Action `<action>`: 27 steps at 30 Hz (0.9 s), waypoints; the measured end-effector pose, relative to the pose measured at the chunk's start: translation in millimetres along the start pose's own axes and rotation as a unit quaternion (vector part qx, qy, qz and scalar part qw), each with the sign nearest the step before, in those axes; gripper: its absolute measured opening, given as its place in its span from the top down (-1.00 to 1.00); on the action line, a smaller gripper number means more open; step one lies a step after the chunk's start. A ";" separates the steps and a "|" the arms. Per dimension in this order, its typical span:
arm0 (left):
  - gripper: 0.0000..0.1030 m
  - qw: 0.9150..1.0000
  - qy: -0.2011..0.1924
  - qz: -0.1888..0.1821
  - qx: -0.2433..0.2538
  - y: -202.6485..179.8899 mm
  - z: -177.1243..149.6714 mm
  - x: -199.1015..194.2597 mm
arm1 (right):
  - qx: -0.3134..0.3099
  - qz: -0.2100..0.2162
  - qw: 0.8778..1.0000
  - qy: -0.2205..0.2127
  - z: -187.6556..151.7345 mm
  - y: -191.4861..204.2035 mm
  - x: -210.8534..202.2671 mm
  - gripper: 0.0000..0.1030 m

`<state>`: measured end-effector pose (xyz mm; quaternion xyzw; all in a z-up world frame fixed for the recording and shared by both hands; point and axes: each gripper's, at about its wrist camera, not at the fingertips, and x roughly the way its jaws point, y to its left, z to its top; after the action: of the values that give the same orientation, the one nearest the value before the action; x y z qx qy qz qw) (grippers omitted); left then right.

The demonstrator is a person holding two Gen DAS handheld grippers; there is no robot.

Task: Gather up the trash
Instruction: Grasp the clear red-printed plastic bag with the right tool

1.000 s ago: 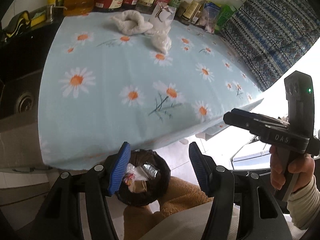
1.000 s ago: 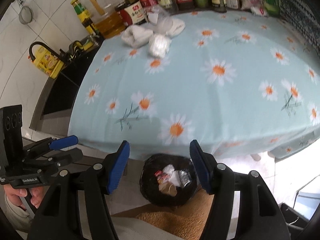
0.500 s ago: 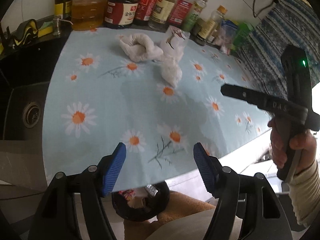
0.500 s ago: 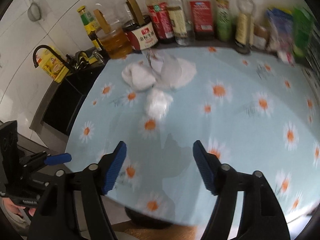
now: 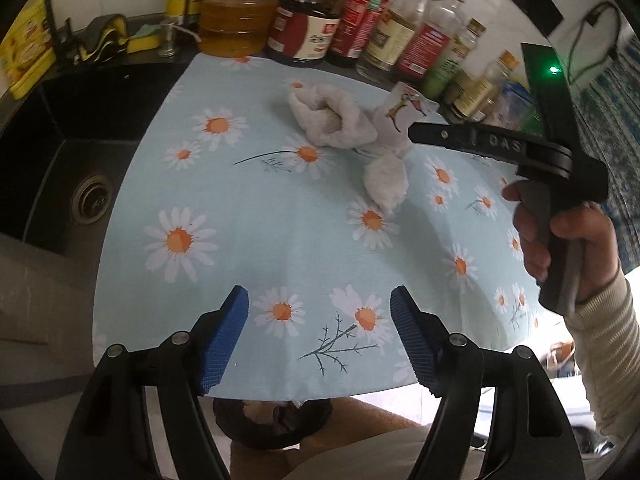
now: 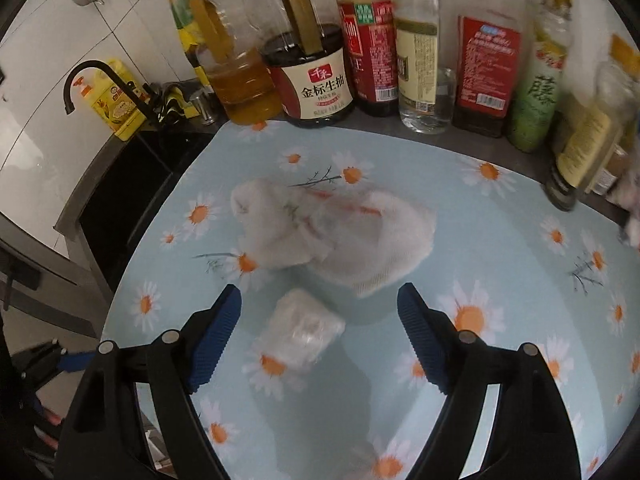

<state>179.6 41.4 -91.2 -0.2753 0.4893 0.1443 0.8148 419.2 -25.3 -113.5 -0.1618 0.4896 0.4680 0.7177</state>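
While both grippers hang over the daisy-print tablecloth (image 5: 280,240), neither holds anything. Nearest in the left wrist view, the left gripper (image 5: 318,338) has its 2 blue pads spread and its jaws are opening, with only bare cloth between them, close to the table's front edge. Below that edge, partly hidden by the cloth, sits a dark trash bin (image 5: 272,424) with scraps inside; what they are cannot be made out. Nearest in the right wrist view, the right gripper (image 6: 320,338) stands spread wide, jaws not pressing on anything; a small crumpled plastic wrapper (image 6: 302,330) lies on the cloth between its fingers, closer to the left pad, not touched by either. Just beyond the wrapper lies a larger heap of white crumpled tissue (image 6: 336,236), blurred in this view, with a clear printed film over part of it. In the left wrist view the right gripper's body is seen from the side, held by a hand (image 5: 560,240) in a ribbed cream sleeve (image 5: 608,344), its fingers reaching over the tissue heap. Left of the cloth is a dark sink (image 5: 80,184) with a round drain. Farthest back, a row of bottles (image 6: 400,60) lines the white wall, among them a jug of amber oil (image 6: 244,88) and a soy sauce jar (image 6: 316,84).
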 end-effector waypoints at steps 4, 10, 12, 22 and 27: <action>-0.38 1.000 0.002 0.012 -0.024 2.9 -5.1 2.3 | -0.002 0.004 1.000 0.008 12.3 -12.3 16.9 -0.55; -0.38 0.999 0.004 0.022 -0.046 3.8 -12.0 5.0 | -0.011 0.013 1.000 0.011 19.5 -16.0 25.9 -0.39; -0.38 0.999 0.005 0.024 -0.048 2.4 -13.7 5.9 | -0.015 0.017 1.000 0.012 20.9 -14.9 28.1 -0.36; -0.38 0.998 0.008 0.025 -0.049 -5.9 -12.9 11.0 | -0.019 0.014 1.000 0.016 24.7 -19.5 36.8 -0.15; -0.38 0.999 0.010 0.021 -0.040 -11.5 -8.6 14.9 | -0.014 0.021 1.000 0.008 22.8 -20.3 28.1 -0.14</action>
<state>186.3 26.6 -104.0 -0.2985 0.4969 0.1782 0.7951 450.9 -5.5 -131.5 -0.1655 0.4918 0.4886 0.7014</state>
